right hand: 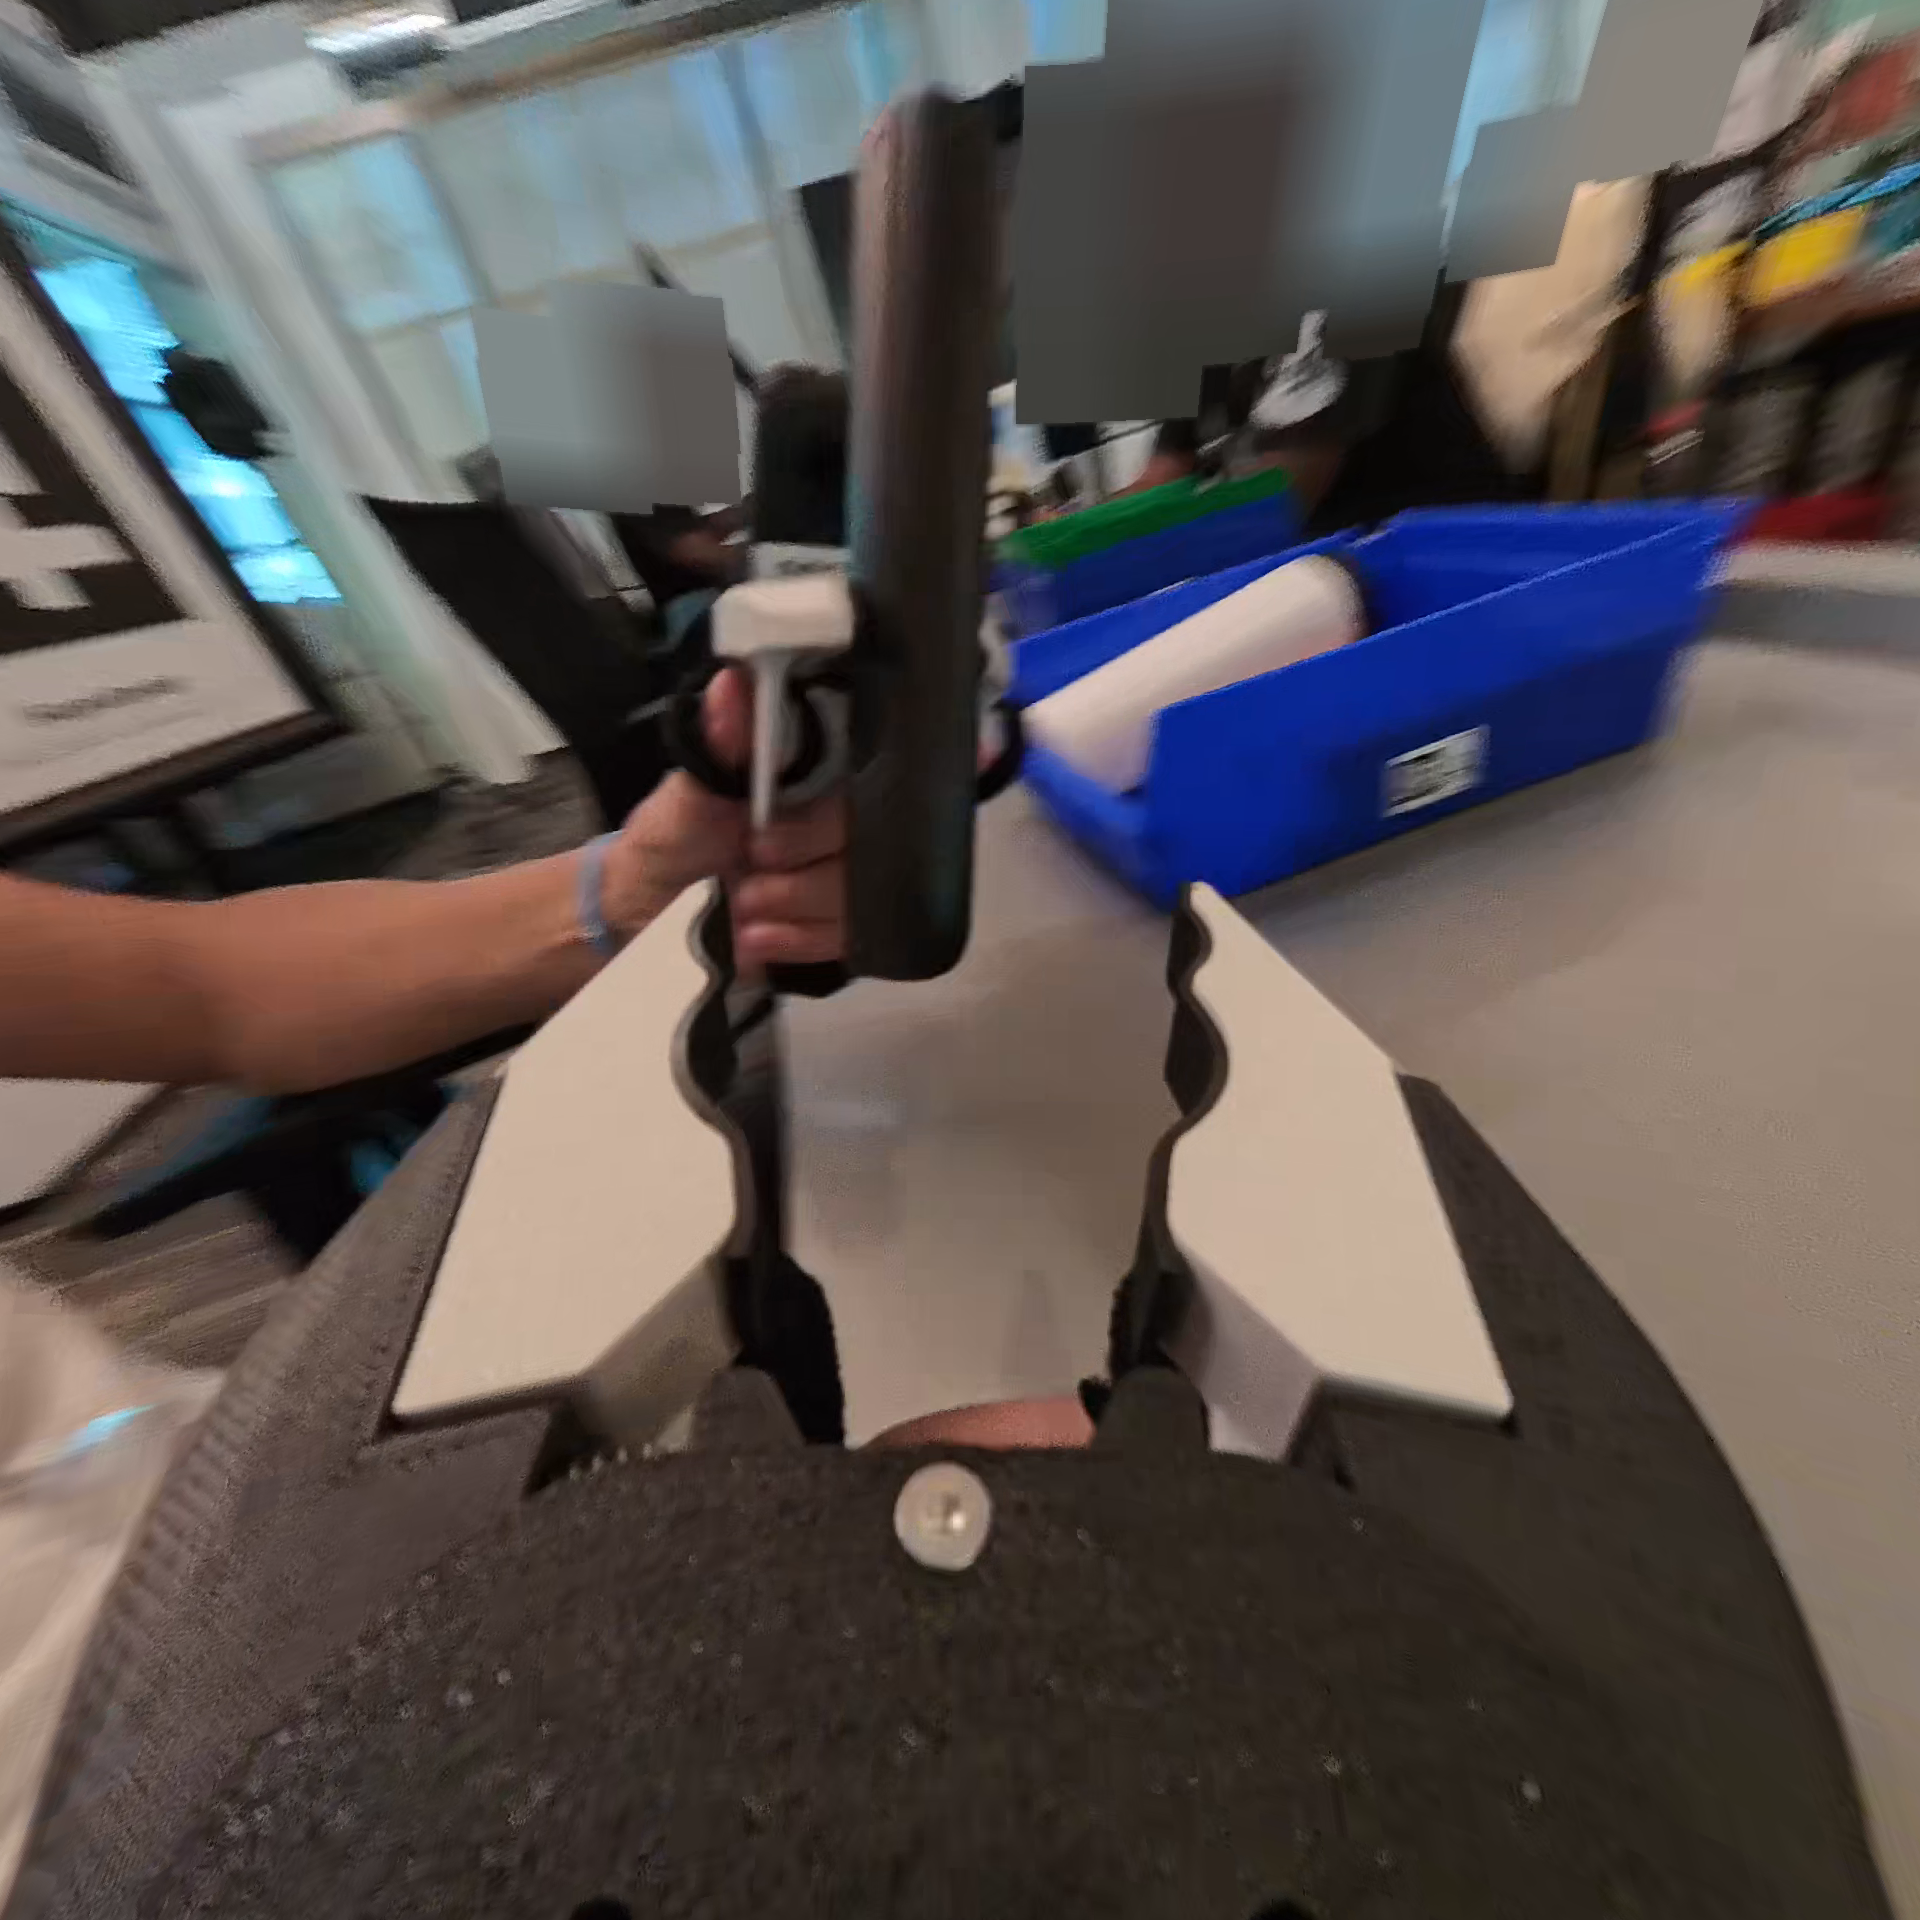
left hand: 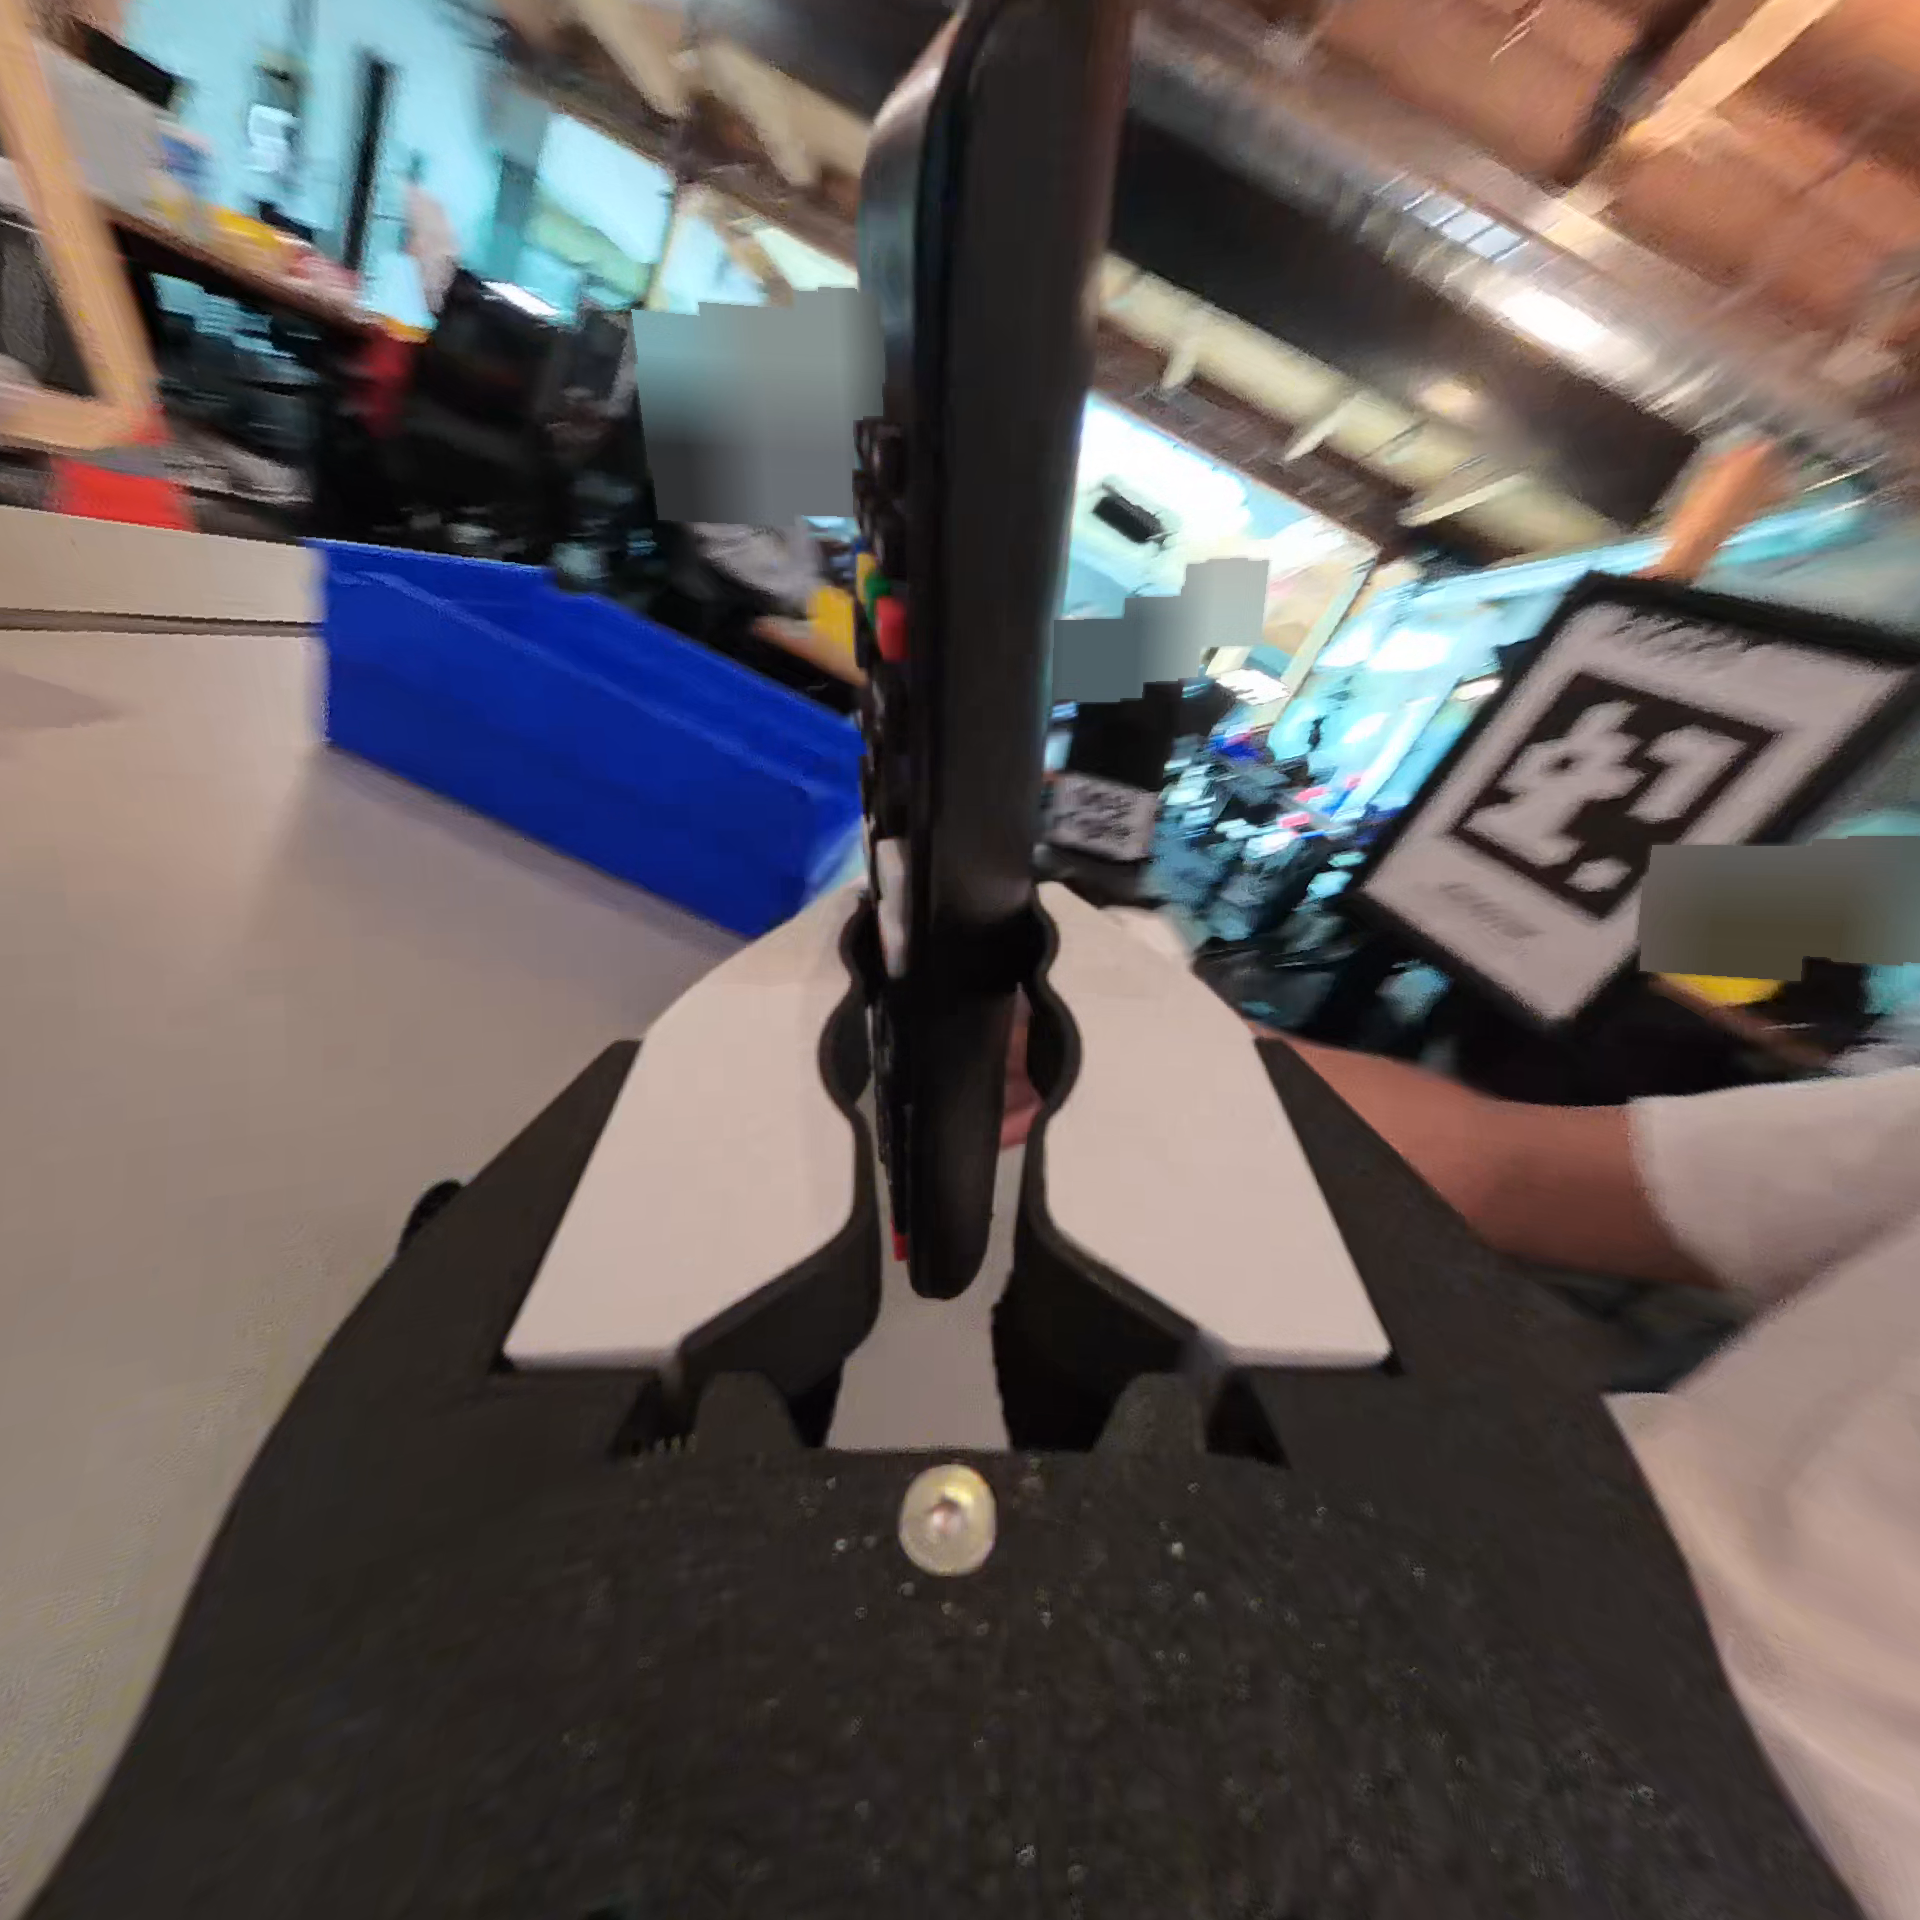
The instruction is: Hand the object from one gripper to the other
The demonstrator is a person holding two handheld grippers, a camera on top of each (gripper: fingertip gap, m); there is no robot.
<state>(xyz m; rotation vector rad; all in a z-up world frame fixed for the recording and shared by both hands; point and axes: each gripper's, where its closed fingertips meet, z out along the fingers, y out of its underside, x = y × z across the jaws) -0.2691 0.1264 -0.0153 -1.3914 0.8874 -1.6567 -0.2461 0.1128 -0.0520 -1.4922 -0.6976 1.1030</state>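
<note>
The left gripper has a broad black body with a coarse, speckled surface and a single silver screw set in its middle near the front edge. Two pale grey-white fingers taper forward, each lined inside with black wavy padding. The right gripper is of the same build: grainy black base, one silver screw, pale angular fingers with scalloped black inner edges. The person wears a white short sleeve and a light blue wristband.
</note>
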